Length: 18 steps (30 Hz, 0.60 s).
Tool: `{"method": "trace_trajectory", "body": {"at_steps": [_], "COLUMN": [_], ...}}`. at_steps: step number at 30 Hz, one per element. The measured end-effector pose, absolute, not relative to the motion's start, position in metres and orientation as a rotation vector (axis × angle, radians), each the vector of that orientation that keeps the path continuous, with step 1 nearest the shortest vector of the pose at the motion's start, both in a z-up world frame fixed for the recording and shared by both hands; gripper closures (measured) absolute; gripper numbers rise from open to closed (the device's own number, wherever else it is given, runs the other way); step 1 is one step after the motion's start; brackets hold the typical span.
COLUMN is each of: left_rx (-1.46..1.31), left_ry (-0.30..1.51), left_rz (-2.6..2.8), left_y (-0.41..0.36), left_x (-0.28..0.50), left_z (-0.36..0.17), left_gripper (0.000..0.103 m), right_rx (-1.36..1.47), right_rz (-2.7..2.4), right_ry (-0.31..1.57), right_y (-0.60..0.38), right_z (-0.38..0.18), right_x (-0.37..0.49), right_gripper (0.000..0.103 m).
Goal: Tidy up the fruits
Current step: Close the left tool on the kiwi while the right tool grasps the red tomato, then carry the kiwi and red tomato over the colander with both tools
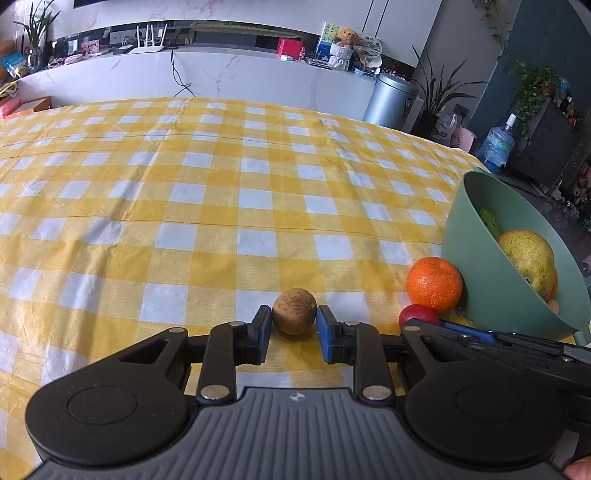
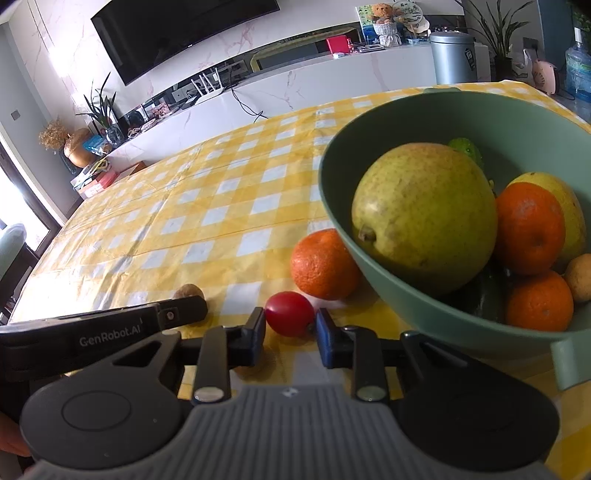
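Yellow-and-white checked cloth (image 1: 207, 192) covers the whole table, and behind it runs a white marble counter (image 1: 229, 77) with one router, one teddy bear in a basket, one silver bin (image 1: 391, 98) and a few potted plants; the right wrist view also takes in one dark wall screen (image 2: 177, 33).

Taking the green bowl (image 1: 476, 258) as the landmark and going left to right: farthest to its left lies one small brown round fruit (image 1: 294, 311), resting on the cloth. The left gripper (image 1: 294, 334) has closed in on it, one blue pad against each side, so the fruit is pinched between the two fingers. Next, nearer the bowl, comes one small red tomato (image 2: 290, 313), also on the cloth. The right gripper (image 2: 290, 332) has its jaws drawn in around it, the pads touching or all but touching its sides. Just left of the bowl and touching its outer wall sits one loose orange mandarin (image 2: 325, 268), behind the tomato.

Inside the bowl, which looks tilted toward the grippers, I count one large yellow-green pear (image 2: 424, 206), one bumpy green fruit (image 2: 466, 149) behind it, two mandarins (image 2: 530, 227), one pale yellow fruit (image 2: 570, 210) at the far right, and one small tan round fruit (image 2: 580, 277) at the picture's edge. Something dark lies low in the bowl; I cannot tell what it is.
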State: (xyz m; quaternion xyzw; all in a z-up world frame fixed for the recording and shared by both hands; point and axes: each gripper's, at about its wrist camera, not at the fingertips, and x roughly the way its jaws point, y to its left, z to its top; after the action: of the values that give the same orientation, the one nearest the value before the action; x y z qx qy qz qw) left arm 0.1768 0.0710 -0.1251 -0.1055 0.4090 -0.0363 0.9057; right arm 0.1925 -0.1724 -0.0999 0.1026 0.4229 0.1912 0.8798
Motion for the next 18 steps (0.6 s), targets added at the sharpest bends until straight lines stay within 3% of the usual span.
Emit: {"method": "trace_trajectory", "body": {"at_steps": [18], "left_rx": [-0.264], "left_ry": [0.789], "left_rz": [-0.063], "left_y": [0.071], "left_x": [0.146], "left_z": [-0.084], "left_gripper": [0.074], "right_rx": [0.155], "right_rz": [0.486], "right_ry": [0.739], "right_y": [-0.177], "right_z": [-0.060], "right_x": [0.152], "right_gripper": [0.078]}}
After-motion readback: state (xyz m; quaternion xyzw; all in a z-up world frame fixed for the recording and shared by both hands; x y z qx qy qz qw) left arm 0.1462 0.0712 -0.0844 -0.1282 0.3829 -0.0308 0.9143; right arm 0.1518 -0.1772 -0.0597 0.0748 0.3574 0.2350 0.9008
